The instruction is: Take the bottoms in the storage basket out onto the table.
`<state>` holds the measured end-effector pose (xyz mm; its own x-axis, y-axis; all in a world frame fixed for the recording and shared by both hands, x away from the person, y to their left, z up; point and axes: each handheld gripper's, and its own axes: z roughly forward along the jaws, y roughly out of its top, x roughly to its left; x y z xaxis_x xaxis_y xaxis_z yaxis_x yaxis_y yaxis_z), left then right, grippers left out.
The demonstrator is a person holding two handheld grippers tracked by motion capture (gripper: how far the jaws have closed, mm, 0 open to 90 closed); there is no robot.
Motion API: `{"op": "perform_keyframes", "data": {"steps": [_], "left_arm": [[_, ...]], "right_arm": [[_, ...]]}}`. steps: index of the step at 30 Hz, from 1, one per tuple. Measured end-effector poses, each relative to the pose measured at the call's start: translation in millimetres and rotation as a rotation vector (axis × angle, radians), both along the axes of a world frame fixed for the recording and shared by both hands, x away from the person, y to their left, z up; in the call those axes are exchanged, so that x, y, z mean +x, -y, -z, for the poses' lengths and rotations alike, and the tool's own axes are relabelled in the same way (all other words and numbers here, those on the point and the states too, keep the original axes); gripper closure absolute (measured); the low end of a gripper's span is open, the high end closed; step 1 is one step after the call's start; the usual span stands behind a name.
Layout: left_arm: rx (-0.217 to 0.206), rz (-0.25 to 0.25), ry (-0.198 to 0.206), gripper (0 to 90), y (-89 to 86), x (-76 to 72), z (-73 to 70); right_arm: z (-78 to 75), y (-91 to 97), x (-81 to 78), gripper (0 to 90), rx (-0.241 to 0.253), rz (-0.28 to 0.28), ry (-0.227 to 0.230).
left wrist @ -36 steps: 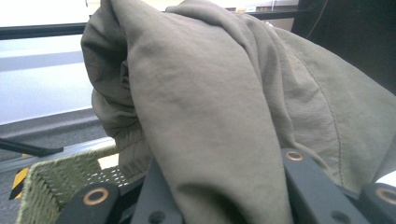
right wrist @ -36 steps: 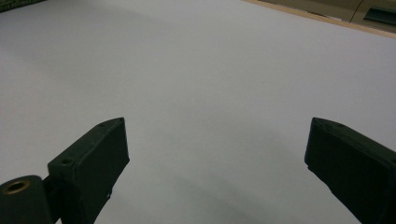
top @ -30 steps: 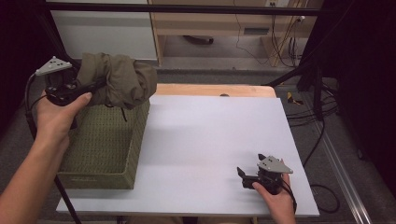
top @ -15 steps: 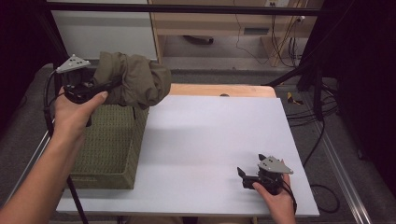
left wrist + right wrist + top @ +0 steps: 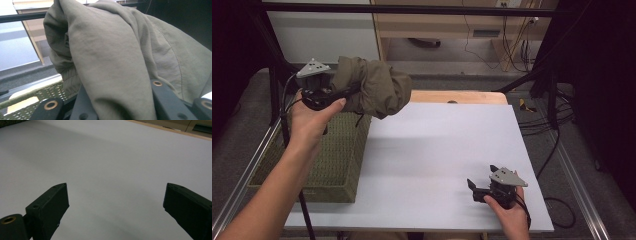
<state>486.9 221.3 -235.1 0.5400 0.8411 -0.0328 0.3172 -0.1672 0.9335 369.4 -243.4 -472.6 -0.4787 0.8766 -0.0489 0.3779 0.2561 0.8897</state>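
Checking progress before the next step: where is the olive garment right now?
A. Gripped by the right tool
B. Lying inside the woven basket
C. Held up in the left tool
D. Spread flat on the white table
C: the left tool is clamped on the bunched olive garment, which hangs above the woven basket.

A basket (image 5: 337, 165) is set on the left edge of the table (image 5: 442, 165). A bundled garment (image 5: 372, 90) is held above the basket's far end, at the corner nearest the table's middle, gripped by the left gripper (image 5: 343, 93) from the left. The right gripper (image 5: 472, 190) is placed low over the table's near right corner, well apart from the basket, with bare table (image 5: 112, 165) before it.
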Motion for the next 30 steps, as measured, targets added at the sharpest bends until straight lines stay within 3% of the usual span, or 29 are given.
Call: {"op": "perform_keyframes", "data": {"steps": [14, 30], "left_arm": [[0.006, 0.03, -0.009, 72.3, 23.7, 3.7, 5.9], [0.012, 0.05, -0.033, 72.2, 35.7, 5.7, 17.7]], "right_arm": [[-0.6, -0.5, 0.4, 6.5, -0.007, -0.003, 0.006], [-0.8, 0.3, 0.3, 6.4, -0.007, -0.004, 0.005]]}}
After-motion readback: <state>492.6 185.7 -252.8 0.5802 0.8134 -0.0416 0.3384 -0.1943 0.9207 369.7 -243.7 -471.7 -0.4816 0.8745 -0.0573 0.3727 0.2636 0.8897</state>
